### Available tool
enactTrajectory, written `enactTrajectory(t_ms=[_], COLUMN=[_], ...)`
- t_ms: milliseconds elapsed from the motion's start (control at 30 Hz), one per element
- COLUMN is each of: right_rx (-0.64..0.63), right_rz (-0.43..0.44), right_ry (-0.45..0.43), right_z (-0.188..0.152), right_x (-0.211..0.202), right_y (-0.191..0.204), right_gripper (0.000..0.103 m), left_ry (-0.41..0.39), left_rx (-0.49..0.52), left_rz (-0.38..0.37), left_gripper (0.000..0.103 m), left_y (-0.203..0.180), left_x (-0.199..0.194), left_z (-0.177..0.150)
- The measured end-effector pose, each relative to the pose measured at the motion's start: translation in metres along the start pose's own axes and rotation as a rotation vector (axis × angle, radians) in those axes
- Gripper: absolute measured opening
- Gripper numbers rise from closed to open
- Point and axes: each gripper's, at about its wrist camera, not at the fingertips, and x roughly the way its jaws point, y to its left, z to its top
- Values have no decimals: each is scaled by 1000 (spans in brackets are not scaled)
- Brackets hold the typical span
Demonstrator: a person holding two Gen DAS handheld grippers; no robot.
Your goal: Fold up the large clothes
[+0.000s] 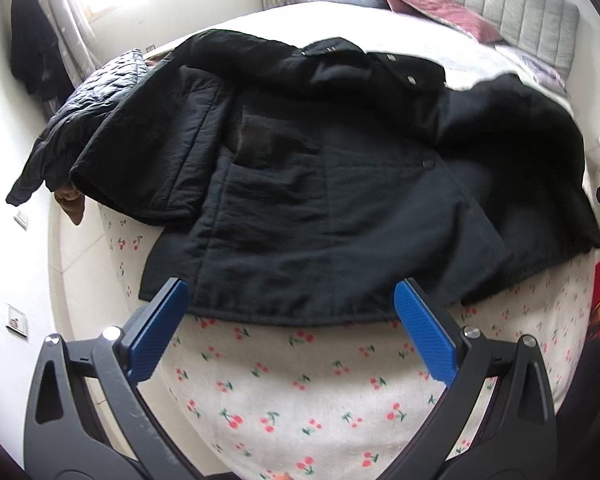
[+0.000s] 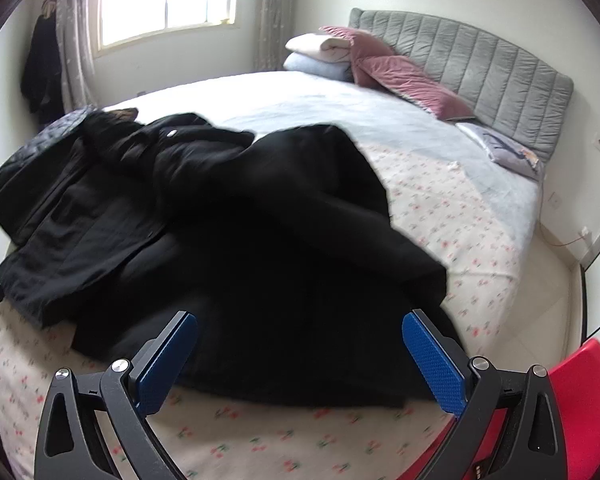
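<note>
A large black padded jacket (image 1: 300,184) lies spread on the bed's cherry-print sheet (image 1: 300,384), collar toward the headboard, its hem nearest me. It also shows in the right wrist view (image 2: 228,240), its right side bunched and partly folded over. My left gripper (image 1: 292,312) is open and empty, its blue pads just at the hem's front edge. My right gripper (image 2: 300,344) is open and empty, hovering over the jacket's near right part.
A quilted dark garment (image 1: 96,92) lies beside the jacket at the bed's left edge. Folded blankets and pink pillows (image 2: 364,60) sit by the grey headboard (image 2: 480,72). A red chair (image 2: 580,380) stands at the right. A dark coat (image 2: 40,68) hangs by the window.
</note>
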Motion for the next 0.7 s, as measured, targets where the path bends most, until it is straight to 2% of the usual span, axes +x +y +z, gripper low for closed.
enactTrajectory(t_ms=[233,400,567,633,700], right_rx=[-55,-74,-72,-74,-103], right_rz=[124,283,401,403,351], right_ry=[-56,-67,62,146,245], right_z=[49,104,160,177,192], right_x=[-5,-8,23,47,81], right_y=[-5,11,37,43,45], right_gripper=[103,103,103,103,103], left_ry=[-35,-57,-90,-73,-59], left_rx=[23,52,158,218,277], left_rz=[-2,0,12,39,73], left_gripper=[102,102,102,102,102], left_y=[2,-2,-4,-2,1], left_x=[5,11,26,46,67], left_z=[26,60,133,169,197])
